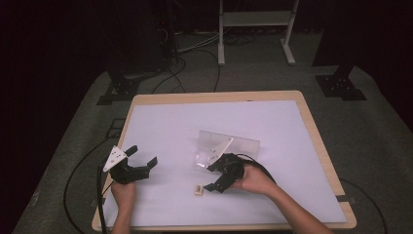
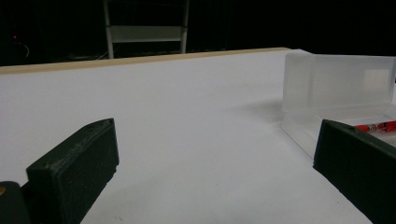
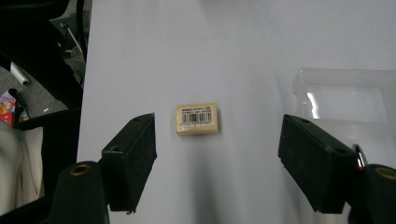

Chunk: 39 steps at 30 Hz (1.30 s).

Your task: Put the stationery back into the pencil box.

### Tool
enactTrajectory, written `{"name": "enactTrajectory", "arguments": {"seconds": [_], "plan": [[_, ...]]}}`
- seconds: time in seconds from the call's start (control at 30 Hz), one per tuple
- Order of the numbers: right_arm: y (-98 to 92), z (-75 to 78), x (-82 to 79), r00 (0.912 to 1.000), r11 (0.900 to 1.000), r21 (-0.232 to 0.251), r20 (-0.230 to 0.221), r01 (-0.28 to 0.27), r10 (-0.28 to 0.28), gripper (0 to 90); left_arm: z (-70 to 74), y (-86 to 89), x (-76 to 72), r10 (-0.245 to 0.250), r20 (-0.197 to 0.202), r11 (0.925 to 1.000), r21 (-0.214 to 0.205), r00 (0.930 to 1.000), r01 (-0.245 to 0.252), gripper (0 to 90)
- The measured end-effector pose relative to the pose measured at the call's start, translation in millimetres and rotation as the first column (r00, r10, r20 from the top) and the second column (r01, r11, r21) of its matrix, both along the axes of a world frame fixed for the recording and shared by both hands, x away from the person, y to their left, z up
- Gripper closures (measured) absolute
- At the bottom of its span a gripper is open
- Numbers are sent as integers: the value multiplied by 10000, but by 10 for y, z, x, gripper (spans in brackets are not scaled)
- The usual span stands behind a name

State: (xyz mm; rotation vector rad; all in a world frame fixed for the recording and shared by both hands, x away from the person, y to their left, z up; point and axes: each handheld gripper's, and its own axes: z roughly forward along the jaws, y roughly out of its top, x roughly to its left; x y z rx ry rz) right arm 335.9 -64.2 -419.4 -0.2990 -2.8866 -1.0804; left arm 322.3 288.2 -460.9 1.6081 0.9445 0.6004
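A small cream eraser [image 1: 198,189] with a barcode label lies flat on the white table sheet near the front. In the right gripper view the eraser [image 3: 196,119] sits just ahead of the gap between the jaws, touching neither. My right gripper [image 1: 210,178] [image 3: 219,126] is open and points left at it. A clear plastic box [image 1: 229,146] [image 3: 345,93] lies open behind that gripper. In the left gripper view the box [image 2: 336,84] holds a red pen [image 2: 376,126] in its low tray. My left gripper [image 1: 142,156] [image 2: 217,140] rests open at the left, holding nothing.
The white sheet [image 1: 209,117] covers a wooden table [image 1: 311,122] whose rim shows all round. Black cables [image 1: 97,195] trail off the left and right front corners. Dark stand bases [image 1: 341,87] and a white frame [image 1: 255,29] stand on the floor beyond the far edge.
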Motion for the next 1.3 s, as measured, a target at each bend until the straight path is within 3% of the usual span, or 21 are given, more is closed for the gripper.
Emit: {"name": "enactTrajectory", "arguments": {"seconds": [0.93,1.3], "plan": [[309,-200,-42,9989,9987,-209,-82,-461,459,322,1,5,0,-18,-15,10000,-10,10000,18,0],[354,-285,-25,9987,9978,-431,-136,-499,494,400,1,6,-1,-20,-16,10000,-13,10000,20,0]]}}
